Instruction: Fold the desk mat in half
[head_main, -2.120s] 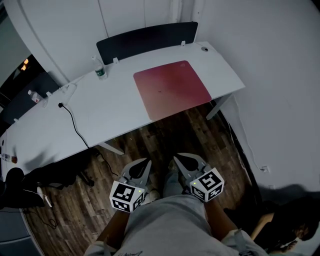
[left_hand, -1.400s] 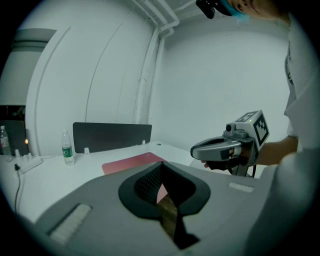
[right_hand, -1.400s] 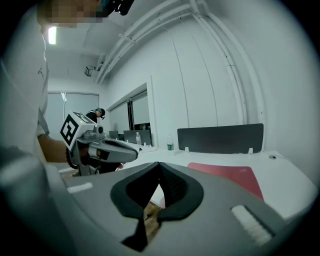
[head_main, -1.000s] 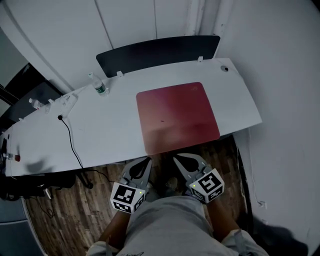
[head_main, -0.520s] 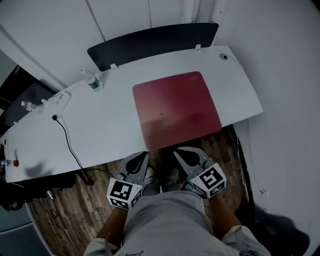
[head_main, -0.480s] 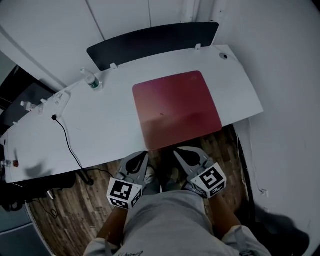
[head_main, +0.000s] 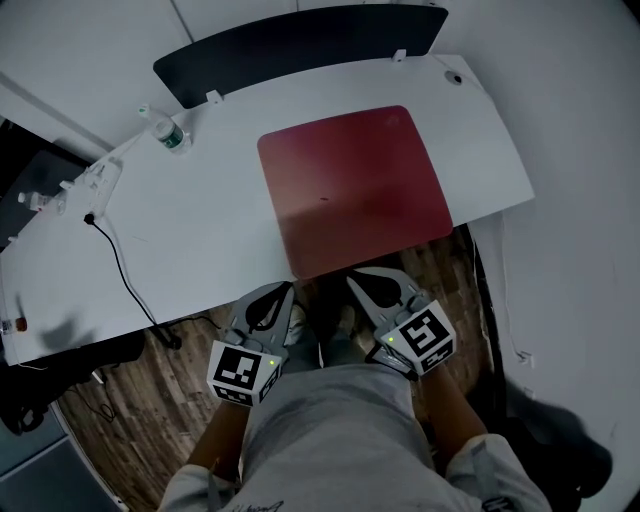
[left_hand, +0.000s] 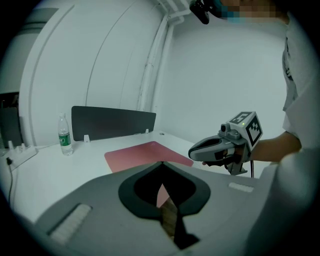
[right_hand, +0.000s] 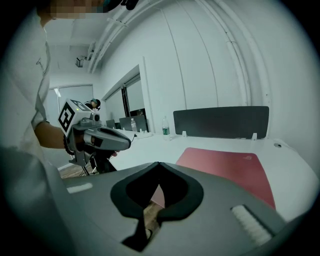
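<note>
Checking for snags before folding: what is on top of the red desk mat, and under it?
On the desk mat only a tiny dark speck shows. It lies flat on the white desk; whatever is beneath it is covered.

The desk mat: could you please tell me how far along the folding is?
Done: nothing yet; the red desk mat lies flat and unfolded on the white desk. In hand: the left gripper and right gripper are both shut and empty, held side by side just short of the mat's near edge. Left: take hold of that edge, carry it over to the far edge, and let go.
</note>
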